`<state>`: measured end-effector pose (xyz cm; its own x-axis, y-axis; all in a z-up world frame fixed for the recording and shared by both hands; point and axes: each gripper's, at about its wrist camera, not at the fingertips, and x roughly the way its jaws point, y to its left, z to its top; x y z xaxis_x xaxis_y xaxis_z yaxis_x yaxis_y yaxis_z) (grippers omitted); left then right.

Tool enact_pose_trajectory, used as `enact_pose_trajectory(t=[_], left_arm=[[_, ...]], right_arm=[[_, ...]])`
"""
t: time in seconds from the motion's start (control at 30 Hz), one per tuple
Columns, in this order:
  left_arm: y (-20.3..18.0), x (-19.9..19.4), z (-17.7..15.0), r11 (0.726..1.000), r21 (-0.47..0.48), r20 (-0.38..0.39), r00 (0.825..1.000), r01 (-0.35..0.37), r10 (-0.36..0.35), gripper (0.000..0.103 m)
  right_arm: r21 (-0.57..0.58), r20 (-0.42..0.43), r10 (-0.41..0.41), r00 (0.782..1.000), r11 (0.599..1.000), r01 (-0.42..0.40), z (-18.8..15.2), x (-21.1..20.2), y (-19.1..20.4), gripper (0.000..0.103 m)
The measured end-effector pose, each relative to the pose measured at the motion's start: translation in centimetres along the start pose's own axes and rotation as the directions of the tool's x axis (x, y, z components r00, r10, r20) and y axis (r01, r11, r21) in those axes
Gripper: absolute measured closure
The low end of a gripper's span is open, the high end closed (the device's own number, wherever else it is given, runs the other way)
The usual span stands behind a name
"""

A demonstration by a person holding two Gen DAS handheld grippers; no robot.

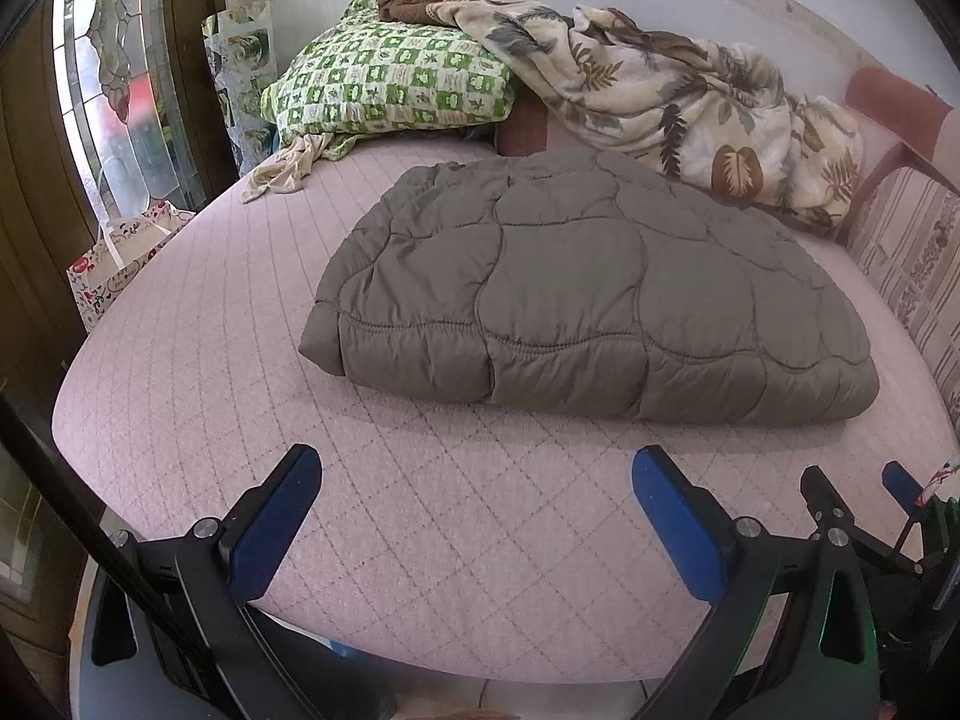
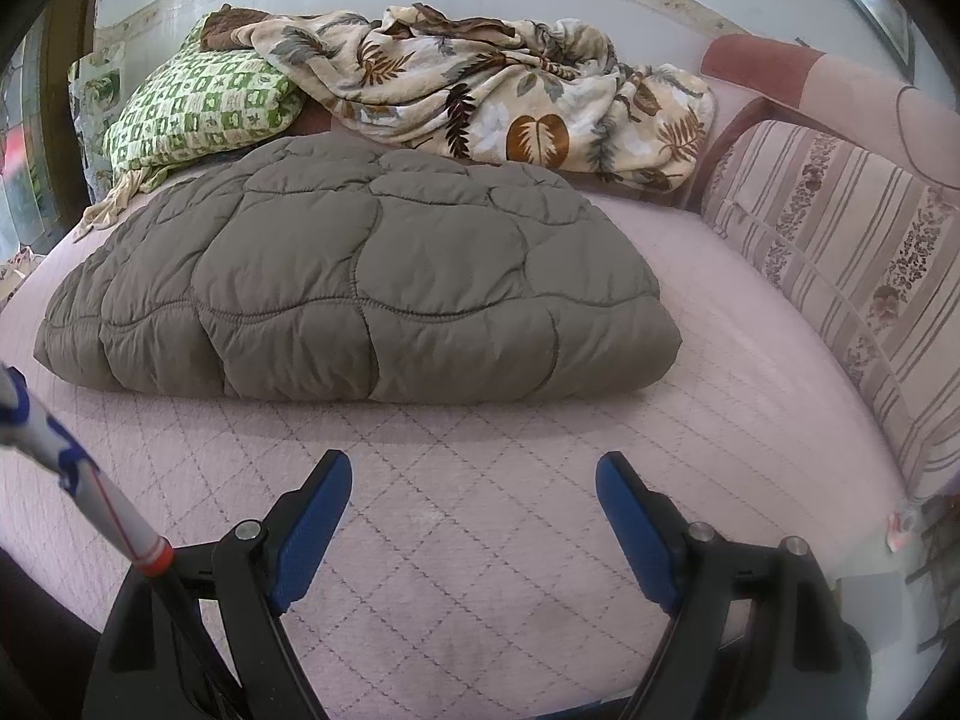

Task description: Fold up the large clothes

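Presently, left wrist view: my left claw spread wide, empty, hovering over the bed. Grey quilted coat lies mid-bed beyond the claw, already folded into a thick bundle, near edge apart from my fingertips. Right claw just beside, at right. Pillow and leaf-print blanket behind.

Right wrist view: my right claw equally wide, holding nothing. Coat ahead, left of centre; striped cushion at right.

Judgement: folding looks largely done; perhaps one more fold or a tidy-up remains.

A pink quilted bed meets a white wall, stained-glass door beside it.
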<state>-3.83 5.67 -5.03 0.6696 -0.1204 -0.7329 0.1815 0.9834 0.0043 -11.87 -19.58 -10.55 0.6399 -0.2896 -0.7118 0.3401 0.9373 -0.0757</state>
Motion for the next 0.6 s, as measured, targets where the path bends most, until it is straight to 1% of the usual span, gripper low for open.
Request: enact_pose_trajectory(t=[0.27, 0.6], left_arm=[[0.2, 0.3, 0.1, 1.000, -0.014, -0.020, 1.000, 0.003, -0.003, 0.000], [-0.2, -0.7, 0.5, 1.000, -0.006, -0.007, 1.000, -0.004, 0.004, 0.000]], right_arm=[[0.003, 0.001, 0.011, 1.000, 1.000, -0.011, 0.1, -0.2, 0.0, 0.017], [0.023, 0.001, 0.008, 1.000, 1.000, -0.008, 0.4, -0.8, -1.2, 0.017]])
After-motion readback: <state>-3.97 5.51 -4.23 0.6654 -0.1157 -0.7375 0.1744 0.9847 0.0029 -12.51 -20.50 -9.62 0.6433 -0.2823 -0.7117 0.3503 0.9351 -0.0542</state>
